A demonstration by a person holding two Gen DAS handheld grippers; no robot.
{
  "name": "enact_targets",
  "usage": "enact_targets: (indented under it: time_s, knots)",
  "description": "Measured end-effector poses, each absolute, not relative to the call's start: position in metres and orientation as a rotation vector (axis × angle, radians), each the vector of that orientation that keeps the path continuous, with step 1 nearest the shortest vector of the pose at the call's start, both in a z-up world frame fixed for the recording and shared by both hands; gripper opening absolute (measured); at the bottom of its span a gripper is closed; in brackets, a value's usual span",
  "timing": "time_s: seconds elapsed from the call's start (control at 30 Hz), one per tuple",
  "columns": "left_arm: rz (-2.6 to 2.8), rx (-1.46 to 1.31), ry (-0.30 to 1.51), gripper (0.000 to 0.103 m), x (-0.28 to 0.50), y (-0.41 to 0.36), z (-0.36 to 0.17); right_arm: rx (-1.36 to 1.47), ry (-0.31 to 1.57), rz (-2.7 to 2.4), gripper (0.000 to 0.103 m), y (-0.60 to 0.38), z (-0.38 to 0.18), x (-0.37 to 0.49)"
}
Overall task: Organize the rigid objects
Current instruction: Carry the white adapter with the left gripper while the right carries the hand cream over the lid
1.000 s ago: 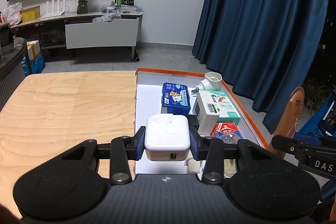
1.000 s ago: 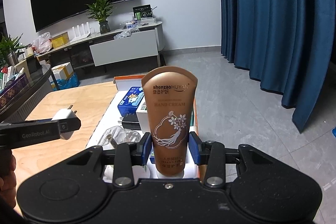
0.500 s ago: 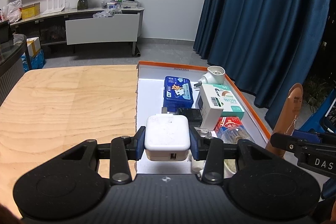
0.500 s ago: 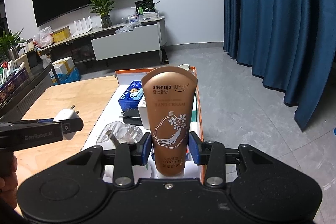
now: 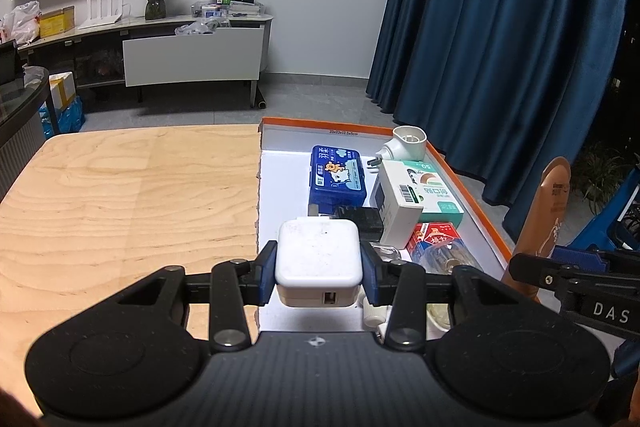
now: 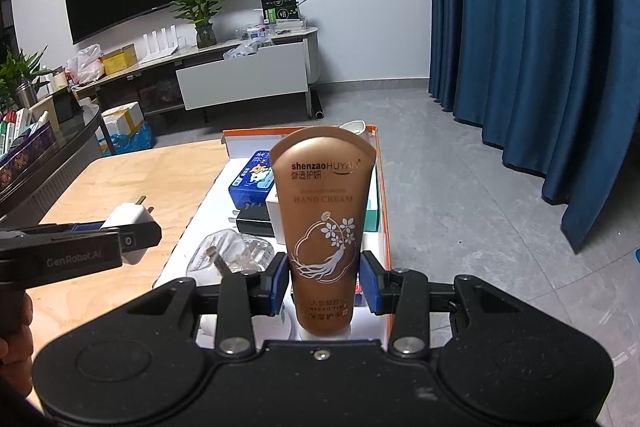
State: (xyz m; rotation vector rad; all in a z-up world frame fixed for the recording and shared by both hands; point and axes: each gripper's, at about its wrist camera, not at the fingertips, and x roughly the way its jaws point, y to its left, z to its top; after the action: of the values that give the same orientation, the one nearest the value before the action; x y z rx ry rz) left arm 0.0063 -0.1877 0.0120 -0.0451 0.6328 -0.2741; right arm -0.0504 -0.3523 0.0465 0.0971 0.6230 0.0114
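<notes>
Grips look firm: your left gripper point(image 5: 319, 269) clamps the white USB charger point(image 5: 318, 259) above the orange-rimmed tray's point(image 5: 468, 187) near end; your right gripper point(image 6: 325, 281) pinches the hand cream tube point(image 6: 323, 223) over it. Lower each into bare floor, clear of the blue tin point(image 5: 337, 175).
</notes>
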Motion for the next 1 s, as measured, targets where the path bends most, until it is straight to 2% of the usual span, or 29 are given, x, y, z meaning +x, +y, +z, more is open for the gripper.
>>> enact_targets:
  time_s: [1.0]
  knots:
    - [-0.271, -0.057, 0.633, 0.042, 0.01, -0.183, 0.011, 0.087, 0.661, 0.018, 0.047, -0.349, 0.043, -0.038]
